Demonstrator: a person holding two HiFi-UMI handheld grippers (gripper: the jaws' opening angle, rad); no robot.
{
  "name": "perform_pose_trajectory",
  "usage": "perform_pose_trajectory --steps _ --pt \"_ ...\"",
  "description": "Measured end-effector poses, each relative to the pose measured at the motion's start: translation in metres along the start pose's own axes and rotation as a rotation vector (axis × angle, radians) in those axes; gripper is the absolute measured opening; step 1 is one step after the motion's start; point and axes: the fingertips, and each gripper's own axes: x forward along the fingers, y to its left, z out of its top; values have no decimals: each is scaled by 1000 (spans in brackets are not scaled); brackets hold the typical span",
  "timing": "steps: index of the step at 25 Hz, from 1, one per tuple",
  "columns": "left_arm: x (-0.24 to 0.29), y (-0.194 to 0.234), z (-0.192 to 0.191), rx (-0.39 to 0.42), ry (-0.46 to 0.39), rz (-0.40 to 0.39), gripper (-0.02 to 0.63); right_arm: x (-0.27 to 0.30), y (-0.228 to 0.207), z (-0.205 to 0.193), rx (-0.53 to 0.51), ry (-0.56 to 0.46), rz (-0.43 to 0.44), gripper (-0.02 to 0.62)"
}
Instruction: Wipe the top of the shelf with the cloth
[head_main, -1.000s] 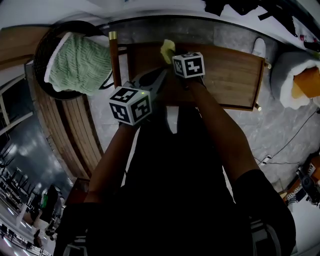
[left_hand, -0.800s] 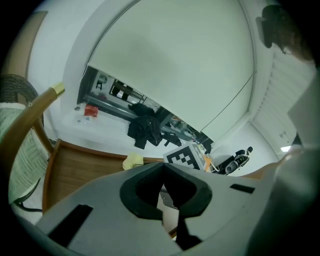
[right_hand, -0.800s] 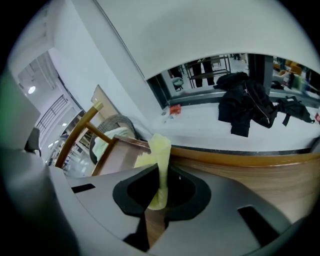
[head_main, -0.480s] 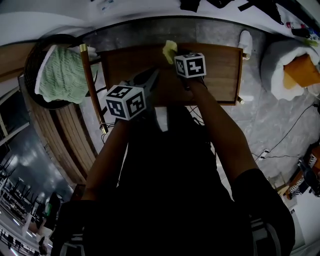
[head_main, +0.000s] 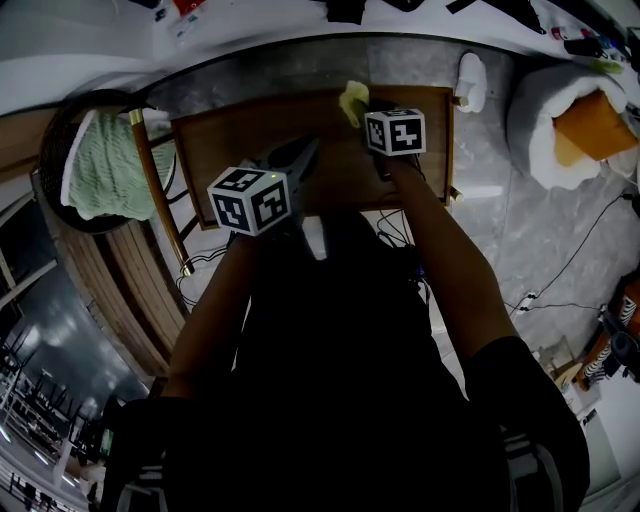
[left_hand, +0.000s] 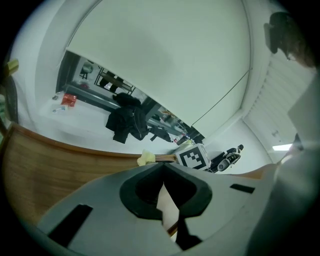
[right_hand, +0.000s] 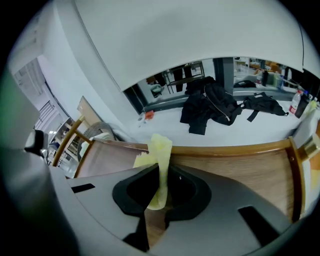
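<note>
Your left gripper (head_main: 303, 155) hovers over the near part of the wooden shelf top (head_main: 235, 130), its 2 jaws pressed together on nothing. Farther out, your right gripper (right_hand: 159, 176) pinches the yellow cloth (right_hand: 161, 149) near the shelf's far edge.

Legible text, numbers, brands: none.
Left marker cube (head_main: 252, 200), on the left tongs (head_main: 303, 155): black-and-white square patterns, no letters or digits.
Right marker cube (head_main: 395, 131), on the right tongs (head_main: 364, 110): likewise.
Red item (head_main: 185, 8), well beyond the left tongs: print too small to read.
</note>
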Motion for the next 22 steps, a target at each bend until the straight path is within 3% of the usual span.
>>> perform_pose_trajectory --steps 14,22 --pt "34 -32 -11 37 39 -21 12 -71 -130 -7 149 -60 -236 46" --pt "19 -36 -12 41 22 -10 12 -93 -161 -16 238 -52 -380 46"
